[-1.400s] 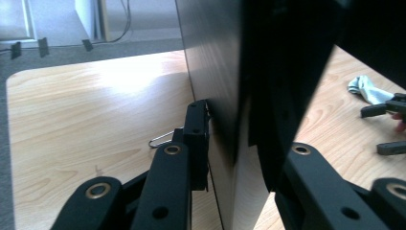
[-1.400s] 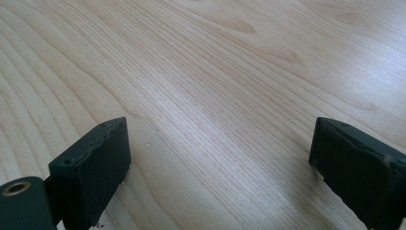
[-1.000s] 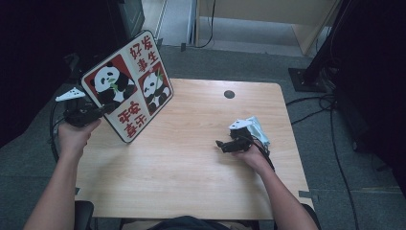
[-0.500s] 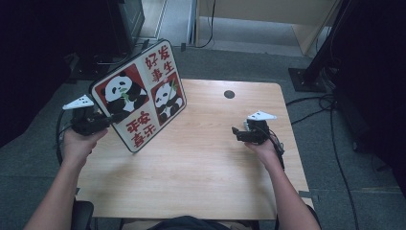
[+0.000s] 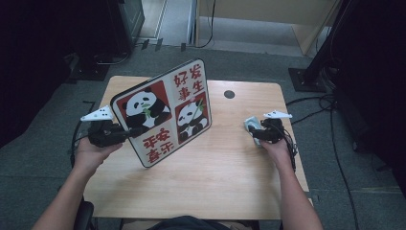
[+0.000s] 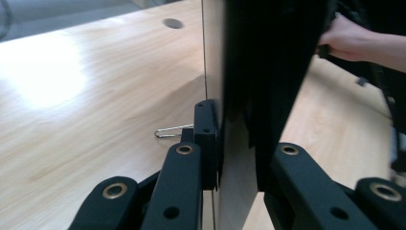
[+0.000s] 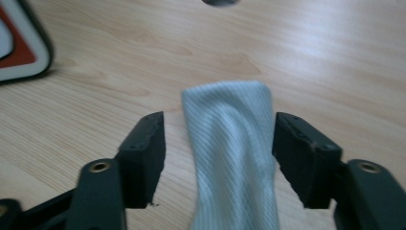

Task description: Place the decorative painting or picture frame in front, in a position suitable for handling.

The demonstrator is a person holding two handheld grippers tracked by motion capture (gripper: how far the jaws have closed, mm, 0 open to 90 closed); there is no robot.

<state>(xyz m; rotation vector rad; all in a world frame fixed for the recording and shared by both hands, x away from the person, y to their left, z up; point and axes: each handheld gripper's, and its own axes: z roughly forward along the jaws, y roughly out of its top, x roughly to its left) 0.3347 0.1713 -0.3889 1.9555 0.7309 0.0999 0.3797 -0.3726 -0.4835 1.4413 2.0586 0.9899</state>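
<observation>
Currently the panda sign board [image 5: 167,112] stands tilted on its lower corner at the tabletop's [image 5: 215,182] 9 o'clock side, edge clamped in the left tool [image 5: 125,133]. Right tool [image 5: 254,134], at 3 o'clock, sits with jaws spread around a pale ribbed cloth [image 7: 232,153], right jaw touching it, not squeezing.

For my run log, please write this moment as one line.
left tongs: shut on panda board, tilted over table | right tongs: open around pale cloth
</observation>
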